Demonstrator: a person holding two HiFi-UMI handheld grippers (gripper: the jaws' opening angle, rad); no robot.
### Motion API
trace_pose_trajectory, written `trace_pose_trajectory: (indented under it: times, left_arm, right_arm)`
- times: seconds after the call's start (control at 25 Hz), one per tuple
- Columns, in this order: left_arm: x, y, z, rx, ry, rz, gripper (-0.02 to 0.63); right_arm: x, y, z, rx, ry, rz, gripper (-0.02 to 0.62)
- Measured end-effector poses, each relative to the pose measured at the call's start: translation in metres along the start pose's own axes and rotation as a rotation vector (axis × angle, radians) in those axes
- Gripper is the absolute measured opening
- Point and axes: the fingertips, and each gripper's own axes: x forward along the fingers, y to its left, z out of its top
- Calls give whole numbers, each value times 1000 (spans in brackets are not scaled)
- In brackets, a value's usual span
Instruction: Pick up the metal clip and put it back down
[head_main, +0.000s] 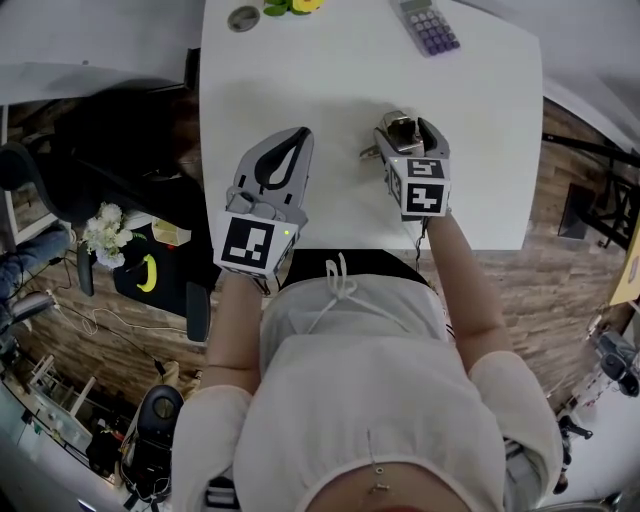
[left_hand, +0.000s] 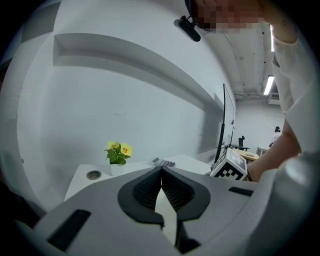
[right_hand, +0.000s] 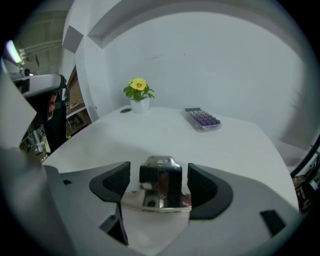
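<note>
Clip loose between parted jaws

The right gripper (head_main: 408, 135) is released, its jaws clear of both sides of the clip (right_hand: 161, 185) at the table's (head_main: 330, 80) near right, seemingly so the clip rests alone. The left gripper (head_main: 298, 135), clenched on nothing, idles at the table's near left.

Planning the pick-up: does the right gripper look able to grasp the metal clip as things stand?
Probably yes: the right gripper is open, the metal clip sits between its jaws with gaps either side.
</note>
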Motion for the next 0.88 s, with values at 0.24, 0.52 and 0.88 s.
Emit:
trace_pose_trajectory:
  times: [0.24, 0.52, 0.88]
  left_arm:
    - [-15, -10, 19, 40, -28, 2, 18]
    - [-39, -25, 51, 107, -77, 16, 18]
    - [-61, -51, 92, 183, -132, -2, 18]
  right_arm:
    - [-41, 6, 37, -14, -153, 25, 388]
    - [-115, 10, 80, -35, -348, 51, 327]
    - [-203, -2, 119, -42, -537, 7, 221]
